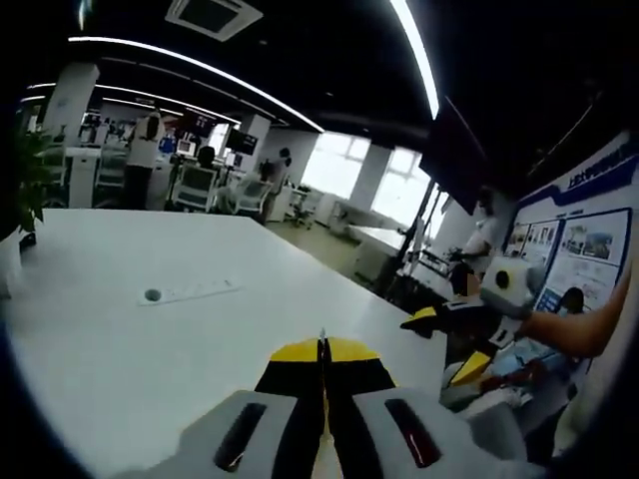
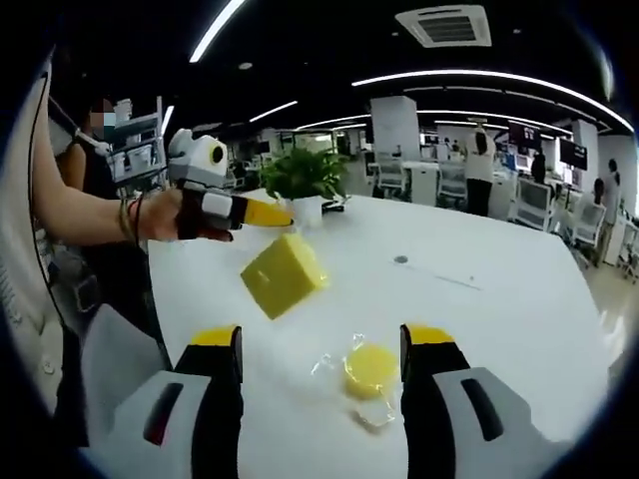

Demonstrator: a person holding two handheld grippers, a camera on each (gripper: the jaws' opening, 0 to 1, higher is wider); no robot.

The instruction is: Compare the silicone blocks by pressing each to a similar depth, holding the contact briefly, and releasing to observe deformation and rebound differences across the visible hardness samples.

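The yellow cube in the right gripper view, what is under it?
The yellow cube looks tilted above the white table, with bare tabletop beneath. Whether one corner touches the table cannot be told.

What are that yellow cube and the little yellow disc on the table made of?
The yellow cube looks like matte silicone or soft rubber: dull, even faces with softened edges. The yellow disc seems the same material, lying in a clear glossy plastic wrapper, judging by its crinkled glints.
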